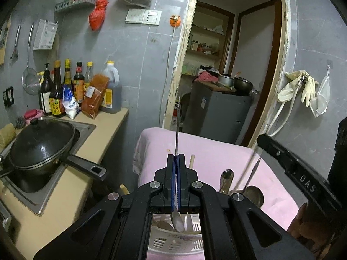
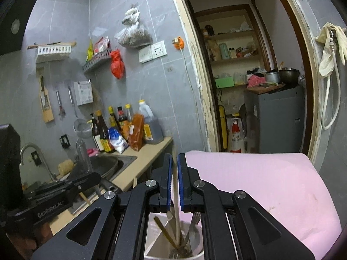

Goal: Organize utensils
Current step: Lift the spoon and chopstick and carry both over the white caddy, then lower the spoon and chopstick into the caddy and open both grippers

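Note:
My left gripper (image 1: 176,158) is shut on a metal spoon (image 1: 177,130). Its thin handle sticks up past the fingertips, and its bowl hangs below the jaws over a white slotted basket (image 1: 173,244). My right gripper (image 2: 174,158) is shut on a pale chopstick (image 2: 177,221). The lower end of the chopstick reaches into a white cup (image 2: 151,256) that holds brown chopsticks and metal cutlery. In the left wrist view, spoons (image 1: 226,179) stand up from that cup, just left of the right gripper's body (image 1: 303,173).
Basket and cup stand on a table under a pink cloth (image 2: 260,184). To the left are a counter with a sink, a lidded black wok (image 1: 41,143) and sauce bottles (image 1: 65,86). An open doorway with a grey cabinet (image 1: 216,112) lies behind.

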### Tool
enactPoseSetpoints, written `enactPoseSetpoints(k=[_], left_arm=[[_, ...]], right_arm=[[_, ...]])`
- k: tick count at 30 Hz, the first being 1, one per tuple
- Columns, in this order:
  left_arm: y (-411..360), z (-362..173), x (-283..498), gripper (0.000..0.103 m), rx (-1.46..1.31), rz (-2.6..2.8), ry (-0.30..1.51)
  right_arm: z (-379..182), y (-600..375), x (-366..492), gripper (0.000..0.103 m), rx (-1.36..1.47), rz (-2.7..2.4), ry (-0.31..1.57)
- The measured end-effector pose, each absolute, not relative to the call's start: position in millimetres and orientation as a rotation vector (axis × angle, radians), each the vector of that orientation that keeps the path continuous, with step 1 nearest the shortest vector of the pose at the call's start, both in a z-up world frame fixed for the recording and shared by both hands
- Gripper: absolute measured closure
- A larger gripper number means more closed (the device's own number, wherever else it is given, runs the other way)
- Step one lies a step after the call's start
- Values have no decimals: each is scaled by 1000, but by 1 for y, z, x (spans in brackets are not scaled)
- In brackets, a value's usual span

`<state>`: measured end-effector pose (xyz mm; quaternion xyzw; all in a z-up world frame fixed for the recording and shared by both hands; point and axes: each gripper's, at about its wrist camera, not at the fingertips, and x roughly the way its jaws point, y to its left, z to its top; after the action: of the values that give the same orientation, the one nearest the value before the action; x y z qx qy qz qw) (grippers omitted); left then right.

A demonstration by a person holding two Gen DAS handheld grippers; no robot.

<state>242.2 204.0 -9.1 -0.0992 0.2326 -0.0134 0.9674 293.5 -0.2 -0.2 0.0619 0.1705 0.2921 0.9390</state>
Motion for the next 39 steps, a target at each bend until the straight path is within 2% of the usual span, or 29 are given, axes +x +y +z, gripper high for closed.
enactPoseSetpoints(k=[4, 6, 7, 8, 10, 14, 17, 19, 22, 25, 28, 32, 36, 39], left_arm=[[204, -11, 241, 101, -212, -43, 497], [204, -10, 239, 92, -216, -54, 499], [204, -10, 238, 89, -219, -55, 498], [205, -10, 238, 80, -226, -57, 498], [205, -10, 237, 78, -243, -64, 498], [203, -6, 236, 76, -254, -64, 504], [201, -1, 231, 64, -257, -68, 483], [200, 2, 229, 62, -259, -69, 471], [198, 5, 229, 55, -256, -66, 471], [197, 7, 228, 48, -249, -65, 468], [193, 6, 227, 43, -232, -65, 478], [187, 4, 223, 27, -213, -67, 480], [183, 3, 217, 14, -196, -47, 465], [180, 2, 215, 13, -190, -36, 473]], right_arm=[[-2, -2, 290, 96, 124, 598, 367], [-2, -3, 288, 94, 126, 596, 372], [-2, -4, 287, 92, 126, 594, 373], [-1, -5, 286, 86, 127, 591, 374], [-1, -7, 285, 80, 133, 590, 374], [3, -11, 282, 80, 128, 569, 372], [5, -17, 278, 78, 123, 550, 368], [6, -22, 276, 76, 119, 534, 368], [7, -29, 273, 63, 124, 516, 366], [8, -37, 269, 56, 122, 496, 367], [8, -44, 265, 43, 125, 469, 371], [8, -56, 259, 28, 136, 426, 374], [9, -65, 254, 20, 133, 396, 378], [10, -72, 250, 14, 126, 384, 381]])
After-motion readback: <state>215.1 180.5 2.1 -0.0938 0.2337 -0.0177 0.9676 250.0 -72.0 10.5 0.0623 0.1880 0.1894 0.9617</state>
